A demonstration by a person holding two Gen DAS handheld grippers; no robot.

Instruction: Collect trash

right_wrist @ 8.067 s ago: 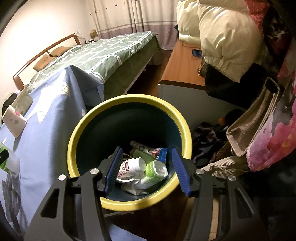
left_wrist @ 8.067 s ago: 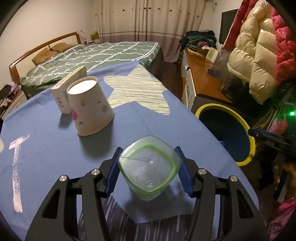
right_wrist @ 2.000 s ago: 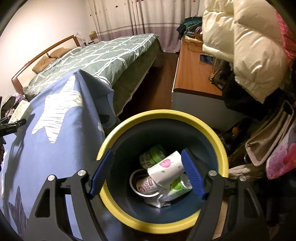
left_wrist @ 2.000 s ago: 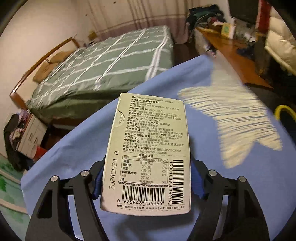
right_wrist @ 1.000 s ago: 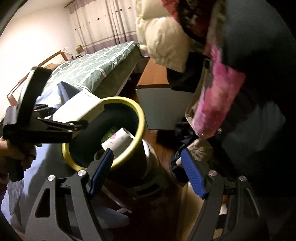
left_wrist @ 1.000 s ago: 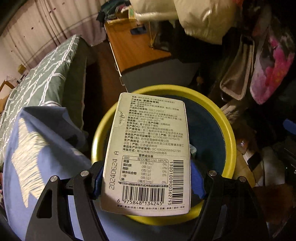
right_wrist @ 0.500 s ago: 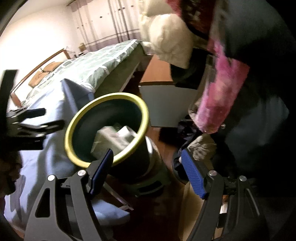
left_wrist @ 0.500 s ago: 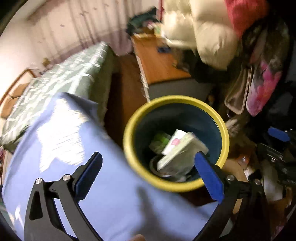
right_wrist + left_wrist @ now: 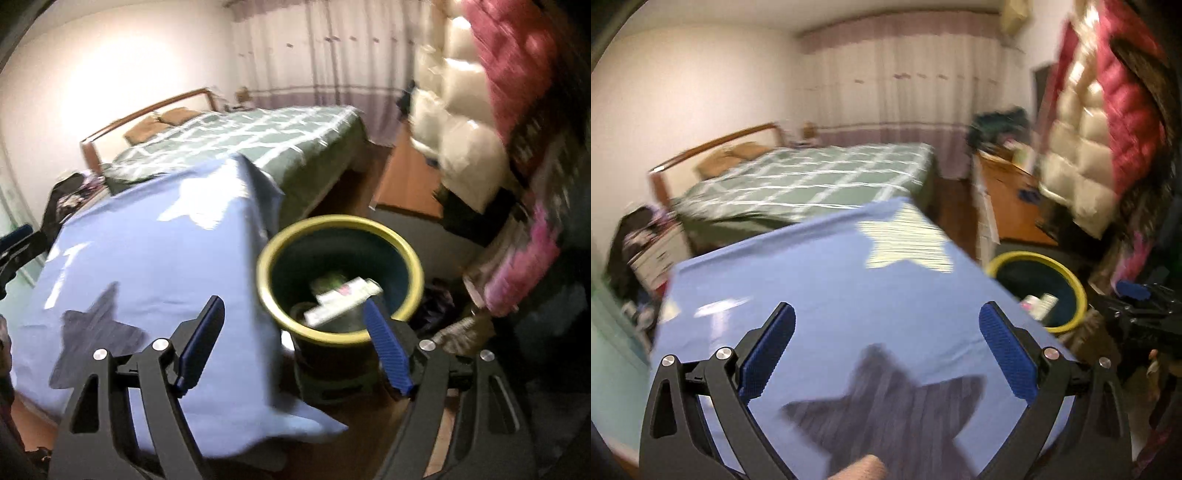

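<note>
Over the blue tablecloth [image 9: 831, 288], both grippers gape empty, the right one's jaws opening.

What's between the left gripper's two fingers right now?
Nothing is held: the left gripper stands open over the bare blue tablecloth and its dark star print, seen in the left wrist view.

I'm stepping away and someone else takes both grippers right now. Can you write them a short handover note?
Left gripper: open, empty, over the blue star-print tablecloth.
Right gripper: jaws opening, empty, beside the yellow-rimmed dark trash bin.
Trash: the white printed carton lies in the bin on top of other cups and wrappers.
Done: no trash shows on the visible part of the cloth.
Left: check the blurred near edge and the floor for strays; otherwise the job looks finished.
</note>
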